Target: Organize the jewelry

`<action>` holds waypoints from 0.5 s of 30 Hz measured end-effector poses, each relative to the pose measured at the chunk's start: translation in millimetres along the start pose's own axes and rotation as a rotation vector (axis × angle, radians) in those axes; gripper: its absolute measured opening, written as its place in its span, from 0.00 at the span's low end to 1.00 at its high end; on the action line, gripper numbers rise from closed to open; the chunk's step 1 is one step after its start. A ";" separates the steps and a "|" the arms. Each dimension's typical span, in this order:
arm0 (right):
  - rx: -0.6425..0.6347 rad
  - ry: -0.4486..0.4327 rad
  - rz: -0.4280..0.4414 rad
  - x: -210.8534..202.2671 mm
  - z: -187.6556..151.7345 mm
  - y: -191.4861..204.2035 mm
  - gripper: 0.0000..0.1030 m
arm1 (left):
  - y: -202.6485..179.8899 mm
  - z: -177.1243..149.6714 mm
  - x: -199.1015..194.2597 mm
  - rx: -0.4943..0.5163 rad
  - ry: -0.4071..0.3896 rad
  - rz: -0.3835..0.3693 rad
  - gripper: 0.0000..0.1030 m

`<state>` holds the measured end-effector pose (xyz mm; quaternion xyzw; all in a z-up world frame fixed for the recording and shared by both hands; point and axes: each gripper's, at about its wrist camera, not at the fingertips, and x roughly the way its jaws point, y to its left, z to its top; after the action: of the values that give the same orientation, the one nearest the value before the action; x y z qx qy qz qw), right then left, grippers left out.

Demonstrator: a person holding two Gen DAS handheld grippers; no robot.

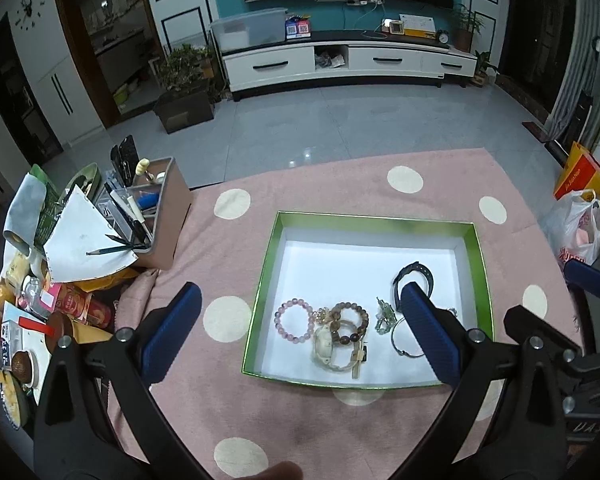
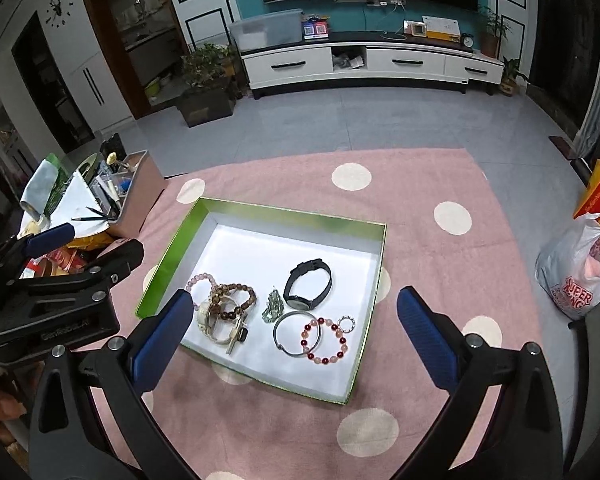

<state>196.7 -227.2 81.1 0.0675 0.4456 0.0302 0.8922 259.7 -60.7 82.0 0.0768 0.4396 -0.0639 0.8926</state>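
Jewelry fills one green-rimmed box (image 2: 180,240): we count four bead bracelets, one watch (image 2: 308,284), one bangle (image 2: 296,332). Both our grippers (image 1: 300,320) (image 2: 296,336) gape empty above it.

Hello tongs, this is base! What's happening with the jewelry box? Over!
Left tongs open, empty. Right tongs open, empty. All jewelry in the green box: bracelets, black watch, silver bangle. Nothing blocking.

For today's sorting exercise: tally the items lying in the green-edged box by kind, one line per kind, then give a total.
Beaded bracelets: 3 (pink, brown, red and pink)
Watches: 2 (black, pale)
Metal bangle: 1
Small ring: 1
Green charm: 1
Total: 8, in the box
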 end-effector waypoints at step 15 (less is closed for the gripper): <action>0.010 -0.002 -0.016 7.0 18.4 -1.2 0.99 | 3.1 16.2 14.4 -0.014 0.028 0.043 0.98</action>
<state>215.7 -229.4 86.3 0.0685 0.4455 0.0210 0.8924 281.5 -61.5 80.5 0.0806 0.4507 -0.0406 0.8881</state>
